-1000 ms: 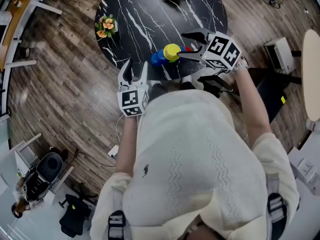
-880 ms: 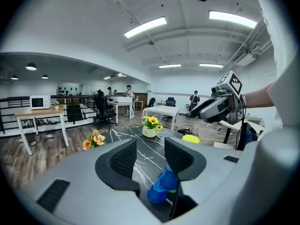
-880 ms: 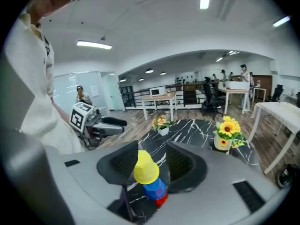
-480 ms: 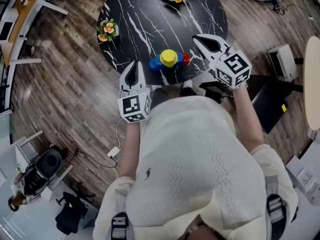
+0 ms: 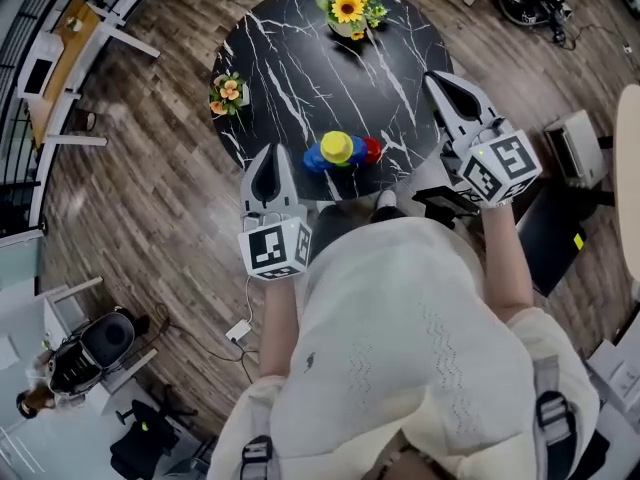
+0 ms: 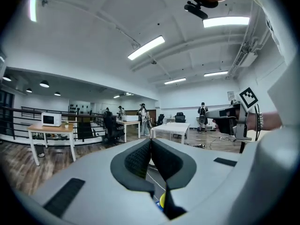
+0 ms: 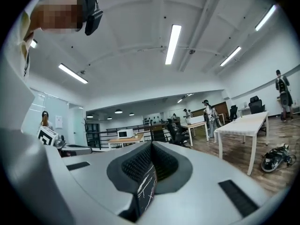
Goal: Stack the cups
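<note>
We stand at the near edge of a round black surface [image 5: 300,58] veined with white. The cups [image 5: 340,151] sit in a tight cluster just inside that near edge. The yellow cup [image 5: 337,147] is in the middle and on top, the blue cup [image 5: 316,157] shows against its left side, and the red cup [image 5: 373,149] peeks out on its right. We cannot tell how far they are nested.

Our left gripper [image 5: 268,156] hangs over the near left edge of the surface, beside the cups but clear of them. Its jaws have just been closing and now meet pad to pad, with nothing caught between them. Its own view looks out level across the room, with a sliver of yellow and blue showing under the jaws.

Our right gripper [image 5: 440,80] reaches over the right edge of the surface, well apart from the cups. Its jaws are also pressed together and hold nothing.

A pot of sunflowers [image 5: 348,8] stands at the far edge, and a smaller bunch of flowers [image 5: 228,90] stands at the left edge. Both are well away from the cups. A wooden floor [image 5: 150,168] lies all round.
</note>
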Demonstrator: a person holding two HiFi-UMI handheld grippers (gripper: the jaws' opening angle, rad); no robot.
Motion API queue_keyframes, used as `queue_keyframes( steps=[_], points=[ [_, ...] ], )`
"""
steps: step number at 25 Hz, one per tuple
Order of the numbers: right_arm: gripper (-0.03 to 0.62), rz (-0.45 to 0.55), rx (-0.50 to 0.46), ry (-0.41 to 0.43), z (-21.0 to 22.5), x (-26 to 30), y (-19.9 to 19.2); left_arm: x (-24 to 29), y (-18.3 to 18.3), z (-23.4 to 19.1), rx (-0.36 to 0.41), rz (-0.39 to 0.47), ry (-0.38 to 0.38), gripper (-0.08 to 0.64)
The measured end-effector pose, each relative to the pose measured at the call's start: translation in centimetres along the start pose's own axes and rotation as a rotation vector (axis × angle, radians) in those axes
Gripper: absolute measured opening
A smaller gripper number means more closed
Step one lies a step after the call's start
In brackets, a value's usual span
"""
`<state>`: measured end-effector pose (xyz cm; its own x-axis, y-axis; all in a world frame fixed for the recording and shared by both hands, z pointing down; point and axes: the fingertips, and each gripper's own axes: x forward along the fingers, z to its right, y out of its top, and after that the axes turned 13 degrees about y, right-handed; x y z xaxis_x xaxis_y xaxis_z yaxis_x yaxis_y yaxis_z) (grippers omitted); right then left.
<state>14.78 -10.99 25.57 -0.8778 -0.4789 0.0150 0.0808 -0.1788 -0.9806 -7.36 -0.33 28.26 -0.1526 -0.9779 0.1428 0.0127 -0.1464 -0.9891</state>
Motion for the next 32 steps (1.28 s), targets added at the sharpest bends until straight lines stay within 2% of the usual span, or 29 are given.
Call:
queue_keyframes(
  steps=[3,9,14,19,24,32],
  points=[
    [0.006,0.036,-0.026,0.004,0.1,-0.7,2.0,-0.3,2.3,0.2,0.005,0.044,0.02,0.021],
    [0.006,0.012,-0.077,-0.054,0.2,-2.1,2.6,-1.1,3.7,0.3,0.005,0.063,0.059,0.021],
    [0.006,0.029,-0.1,-0.038,-0.7,-2.8,4.1,-1.5,4.3,0.7,0.005,0.064,0.064,0.022],
    [0.006,0.03,-0.077,-0.034,-0.6,-3.2,4.1,-1.9,4.3,0.9,0.009,0.057,0.07,0.022],
    [0.006,0.007,-0.116,-0.024,-0.7,-2.4,4.0,-1.7,4.2,0.4,0.01,0.061,0.087,0.022],
    [0.006,0.021,-0.105,0.008,-0.7,-2.2,5.1,-1.5,5.2,0.8,0.014,0.068,0.094,0.023]
  ],
)
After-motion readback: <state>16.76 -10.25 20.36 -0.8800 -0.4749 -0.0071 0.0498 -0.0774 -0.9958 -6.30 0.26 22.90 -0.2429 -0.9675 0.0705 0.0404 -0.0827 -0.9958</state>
